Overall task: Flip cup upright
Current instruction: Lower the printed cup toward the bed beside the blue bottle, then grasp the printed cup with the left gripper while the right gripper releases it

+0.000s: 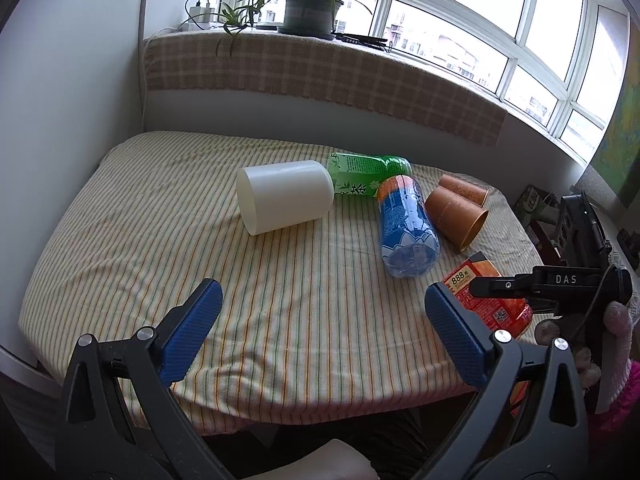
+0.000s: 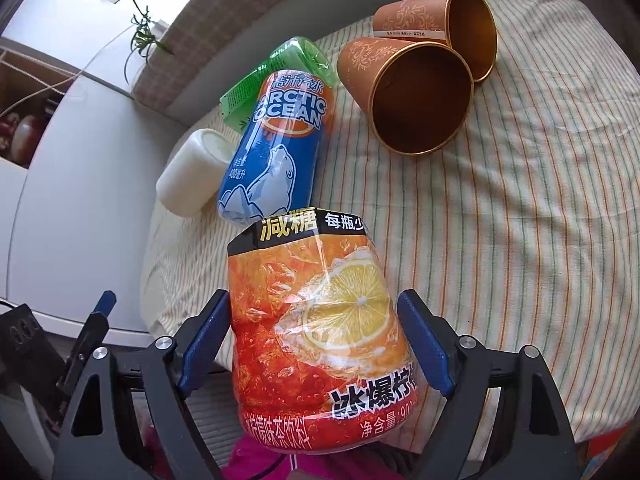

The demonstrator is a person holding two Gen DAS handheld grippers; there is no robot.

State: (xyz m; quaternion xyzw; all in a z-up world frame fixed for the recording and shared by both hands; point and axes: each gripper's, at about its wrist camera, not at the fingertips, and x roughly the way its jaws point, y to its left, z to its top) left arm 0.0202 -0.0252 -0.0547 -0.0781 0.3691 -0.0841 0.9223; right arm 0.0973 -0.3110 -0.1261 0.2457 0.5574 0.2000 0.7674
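A white cup lies on its side on the striped tablecloth; it also shows in the right wrist view. Two brown paper cups lie on their sides at the right, mouths toward the right wrist camera. My left gripper is open and empty, above the table's near edge, short of the white cup. My right gripper is shut on an orange lemon-tea bottle, held at the table's right edge.
A blue Arctic Ocean bottle and a green tea bottle lie between the white cup and the brown cups. A checked cloth covers the window ledge behind, with a potted plant. A white wall stands left.
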